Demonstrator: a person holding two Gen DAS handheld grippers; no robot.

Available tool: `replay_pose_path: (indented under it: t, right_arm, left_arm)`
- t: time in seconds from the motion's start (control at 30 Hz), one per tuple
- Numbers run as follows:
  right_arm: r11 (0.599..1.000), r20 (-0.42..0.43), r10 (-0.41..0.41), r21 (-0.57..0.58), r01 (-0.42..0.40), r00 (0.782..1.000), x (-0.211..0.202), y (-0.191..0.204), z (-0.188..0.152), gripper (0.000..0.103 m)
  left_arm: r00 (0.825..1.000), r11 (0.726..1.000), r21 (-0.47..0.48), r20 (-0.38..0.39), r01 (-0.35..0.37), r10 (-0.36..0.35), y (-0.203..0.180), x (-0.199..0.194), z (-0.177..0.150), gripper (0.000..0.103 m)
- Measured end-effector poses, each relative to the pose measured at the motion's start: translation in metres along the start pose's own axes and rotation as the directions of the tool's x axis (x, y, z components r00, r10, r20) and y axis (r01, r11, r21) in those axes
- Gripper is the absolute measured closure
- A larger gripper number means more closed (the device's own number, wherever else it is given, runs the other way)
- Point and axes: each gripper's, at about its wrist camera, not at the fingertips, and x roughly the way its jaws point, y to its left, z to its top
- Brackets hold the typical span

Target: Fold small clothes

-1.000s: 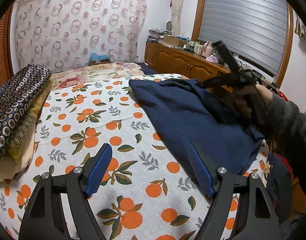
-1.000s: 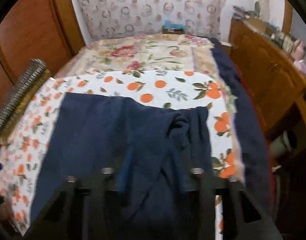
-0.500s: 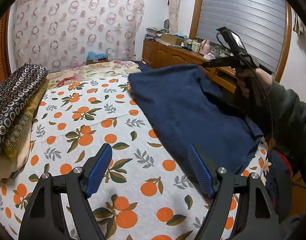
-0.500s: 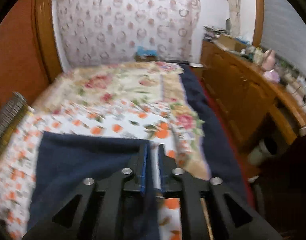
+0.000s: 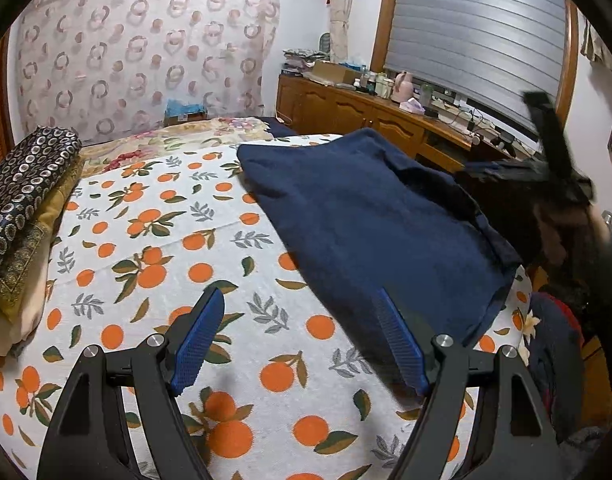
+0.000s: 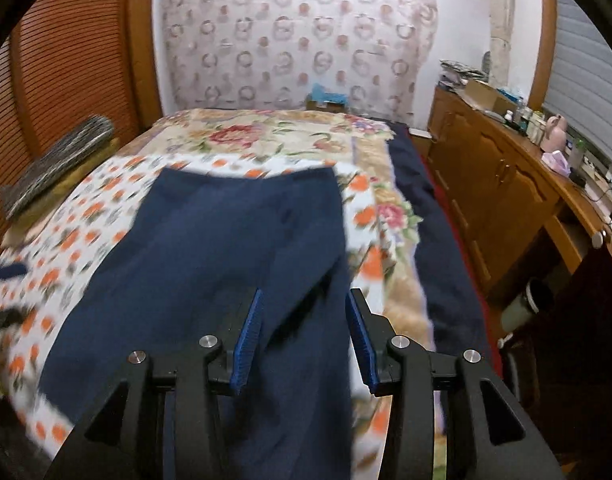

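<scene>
A dark navy garment (image 5: 370, 216) lies spread on the orange-print bedsheet (image 5: 153, 264), on the bed's right half. It also shows in the right wrist view (image 6: 233, 248). My left gripper (image 5: 301, 336) is open and empty, low over the sheet at the garment's near-left edge. My right gripper (image 6: 303, 328) is open with its jaws partly apart over the garment's right edge, and the cloth lies below and between the fingers. In the left wrist view the right gripper (image 5: 546, 160) appears blurred at the far right.
A stack of folded patterned fabrics (image 5: 21, 200) sits at the bed's left edge. A wooden sideboard (image 6: 506, 184) with clutter runs along the right wall. A floral blanket (image 6: 273, 136) covers the bed's far end. Dark clothes (image 5: 554, 344) hang off the near-right corner.
My right gripper held a lifted fold of the garment shut half a second ago. It has opened and the cloth now lies flat on the bed. The left gripper barely moved.
</scene>
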Motion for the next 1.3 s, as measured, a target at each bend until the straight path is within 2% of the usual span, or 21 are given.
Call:
replay_pose_path:
  t: [0.13, 0.23, 0.5, 0.53, 0.63, 0.8, 0.9, 1.07, 1.23, 1.3]
  right_arm:
    - [0.999, -0.004, 0.016, -0.030, -0.016, 1.000, -0.032, 0.010, -0.029, 0.059]
    - [0.999, -0.019, 0.009, -0.040, -0.010, 1.000, -0.039, 0.012, -0.035, 0.055]
    - [0.996, -0.094, -0.042, -0.078, 0.035, 0.995, -0.036, 0.014, -0.048, 0.056]
    - [0.997, -0.096, -0.035, -0.072, 0.028, 0.995, -0.038, 0.013, -0.048, 0.070]
    - [0.999, -0.093, 0.005, -0.040, -0.009, 0.996, -0.046, -0.001, -0.050, 0.097]
    - [1.000, -0.072, -0.018, 0.002, 0.018, 0.997, -0.065, -0.024, -0.058, 0.100]
    - [0.999, -0.079, -0.022, 0.043, 0.026, 0.997, -0.073, -0.032, -0.066, 0.100]
    - [0.997, -0.104, -0.070, 0.033, 0.073, 0.992, -0.069, -0.023, -0.071, 0.099]
    - [0.996, -0.071, -0.066, 0.054, 0.070, 0.995, -0.065, -0.011, -0.067, 0.065]
    - [0.995, -0.070, -0.061, 0.072, 0.066, 0.996, -0.062, -0.013, -0.070, 0.059]
  left_arm:
    - [1.000, 1.000, 0.014, -0.009, 0.010, -0.010, -0.009, 0.004, 0.000, 0.024]
    - [1.000, 0.999, 0.032, -0.019, 0.016, -0.015, -0.017, 0.007, 0.000, 0.024]
    - [0.998, 0.998, 0.062, -0.047, 0.031, -0.028, -0.032, 0.013, -0.005, 0.024]
    - [0.998, 0.998, 0.062, -0.050, 0.032, -0.029, -0.033, 0.014, -0.005, 0.024]
    - [0.998, 0.997, 0.063, -0.056, 0.037, -0.033, -0.036, 0.016, -0.005, 0.024]
    - [0.997, 0.997, 0.070, -0.062, 0.044, -0.040, -0.041, 0.017, -0.006, 0.024]
    - [0.997, 0.996, 0.073, -0.070, 0.048, -0.043, -0.043, 0.019, -0.007, 0.024]
    - [0.996, 0.996, 0.080, -0.077, 0.046, -0.040, -0.047, 0.020, -0.008, 0.024]
    - [0.996, 0.996, 0.074, -0.087, 0.044, -0.037, -0.047, 0.021, -0.010, 0.024]
    - [0.995, 0.996, 0.073, -0.091, 0.045, -0.038, -0.048, 0.022, -0.012, 0.024]
